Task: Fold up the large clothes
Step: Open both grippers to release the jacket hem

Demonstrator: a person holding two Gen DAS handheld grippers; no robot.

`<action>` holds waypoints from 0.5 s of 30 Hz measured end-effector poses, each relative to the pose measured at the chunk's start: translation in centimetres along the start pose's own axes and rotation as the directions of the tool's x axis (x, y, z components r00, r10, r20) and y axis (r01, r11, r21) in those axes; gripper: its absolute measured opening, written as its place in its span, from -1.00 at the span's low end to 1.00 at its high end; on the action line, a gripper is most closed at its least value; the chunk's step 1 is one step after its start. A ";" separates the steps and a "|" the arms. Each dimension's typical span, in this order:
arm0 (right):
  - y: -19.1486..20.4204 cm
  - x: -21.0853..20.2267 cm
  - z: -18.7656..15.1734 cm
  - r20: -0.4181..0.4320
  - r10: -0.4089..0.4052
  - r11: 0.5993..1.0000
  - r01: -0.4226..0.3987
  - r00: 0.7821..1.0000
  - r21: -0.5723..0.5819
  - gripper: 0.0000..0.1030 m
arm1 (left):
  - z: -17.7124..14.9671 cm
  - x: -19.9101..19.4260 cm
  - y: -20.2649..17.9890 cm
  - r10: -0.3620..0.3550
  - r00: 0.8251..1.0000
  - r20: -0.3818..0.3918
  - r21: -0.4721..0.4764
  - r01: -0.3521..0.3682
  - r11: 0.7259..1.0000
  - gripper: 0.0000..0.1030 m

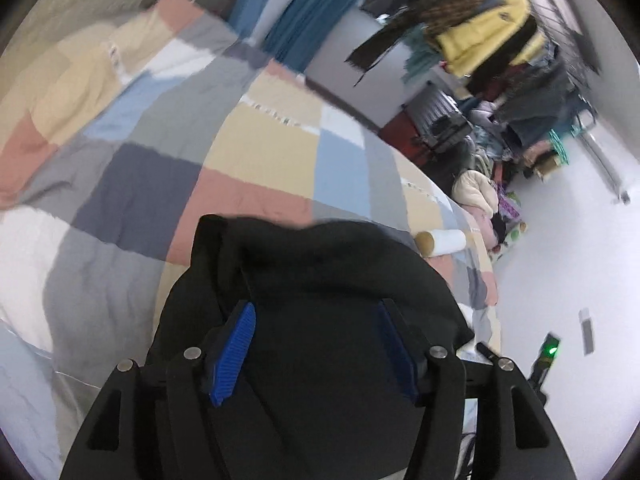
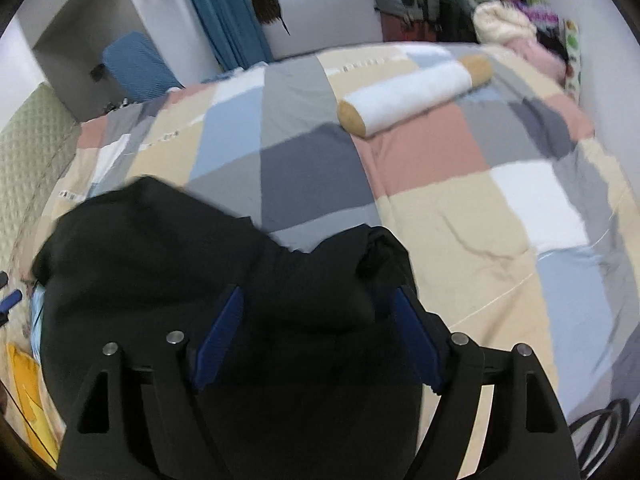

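Note:
A black garment (image 1: 320, 272) is bunched between the blue pads of my left gripper (image 1: 316, 320), which stands wide apart with cloth filling the gap above a patchwork quilt (image 1: 248, 152). In the right wrist view the same black garment (image 2: 168, 248) lies heaped over my right gripper (image 2: 316, 308), whose blue pads also stand apart with cloth between them. The garment spreads left over the quilt (image 2: 460, 216). Whether either gripper pinches the cloth is not visible.
A white bolster pillow with tan ends (image 2: 416, 96) lies on the quilt's far side, also in the left view (image 1: 440, 242). Piled clothes and a rack (image 1: 492, 64) stand beyond the bed. A blue suitcase (image 2: 136, 68) and teal curtain (image 2: 224, 20) are at the back.

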State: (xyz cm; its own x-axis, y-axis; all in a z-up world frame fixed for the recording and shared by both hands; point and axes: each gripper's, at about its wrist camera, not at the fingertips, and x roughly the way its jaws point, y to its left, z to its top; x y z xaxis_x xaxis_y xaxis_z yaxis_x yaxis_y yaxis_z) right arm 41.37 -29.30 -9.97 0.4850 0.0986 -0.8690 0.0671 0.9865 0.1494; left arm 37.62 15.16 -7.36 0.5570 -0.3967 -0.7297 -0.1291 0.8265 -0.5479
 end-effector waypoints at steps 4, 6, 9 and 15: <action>1.7 -3.0 -0.8 0.102 0.048 0.999 -0.048 0.994 -0.003 0.56 | -2.8 -0.5 -2.9 0.106 0.985 0.138 0.098 -0.120 0.988 0.25; 2.9 -3.1 -1.8 0.140 0.076 0.997 -0.076 0.987 -0.002 0.56 | -4.1 1.0 -4.1 0.086 0.985 0.148 0.136 -0.106 0.985 0.25; 4.9 -2.0 -3.0 0.150 0.128 0.992 -0.128 0.980 -0.011 0.56 | -5.2 4.5 -5.4 0.120 0.987 0.105 0.176 -0.137 0.975 0.25; 9.1 1.7 -3.1 0.182 0.185 0.981 -0.172 0.966 -0.087 0.56 | -6.0 9.7 -8.6 0.130 0.983 0.133 0.317 -0.166 0.934 0.25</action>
State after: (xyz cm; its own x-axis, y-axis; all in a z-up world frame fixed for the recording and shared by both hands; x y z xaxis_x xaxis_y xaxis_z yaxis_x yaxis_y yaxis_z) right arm 40.10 -19.71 -11.55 0.6394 0.2541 -0.7257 -0.0932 0.9625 0.2549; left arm 39.16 1.79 -12.15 0.6397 -0.2293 -0.7336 0.0465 0.9643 -0.2608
